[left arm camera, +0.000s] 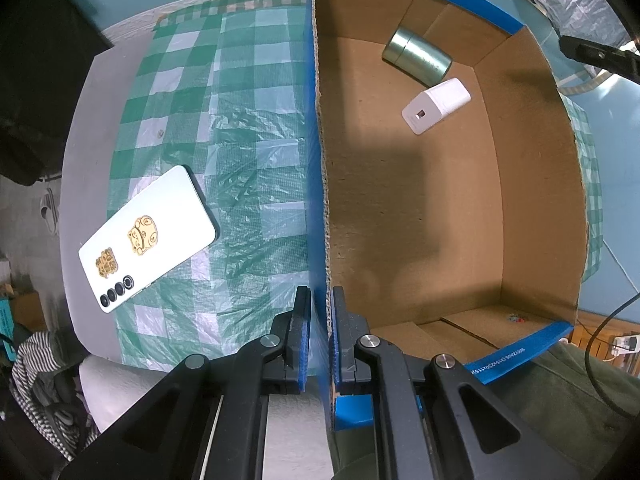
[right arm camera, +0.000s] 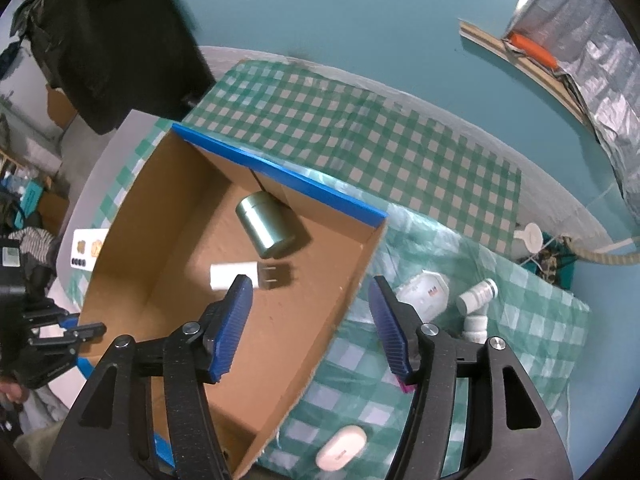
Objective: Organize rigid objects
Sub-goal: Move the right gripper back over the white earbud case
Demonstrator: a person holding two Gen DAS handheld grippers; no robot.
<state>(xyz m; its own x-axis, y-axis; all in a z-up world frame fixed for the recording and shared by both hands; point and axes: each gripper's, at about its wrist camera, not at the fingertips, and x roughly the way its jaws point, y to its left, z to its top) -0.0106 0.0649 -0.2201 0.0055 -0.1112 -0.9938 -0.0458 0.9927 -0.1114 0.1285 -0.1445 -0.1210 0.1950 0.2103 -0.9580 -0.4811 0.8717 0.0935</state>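
Currently left gripper (left arm camera: 320, 336) pinches the rigid brown cardboard box's wall (left arm camera: 320, 184); right gripper (right arm camera: 310, 328) spread, empty; white glossy phone (left arm camera: 148, 236) on checked cloth, probably slippery, grip long edges

Tin (left arm camera: 416, 56) and charger (left arm camera: 436, 105) inside box (left arm camera: 532, 184)

A teal wall (right arm camera: 360, 12) is backing the table's checked cloth (right arm camera: 360, 136); silver sheeting (right arm camera: 600, 72) is hanging at two o'clock.
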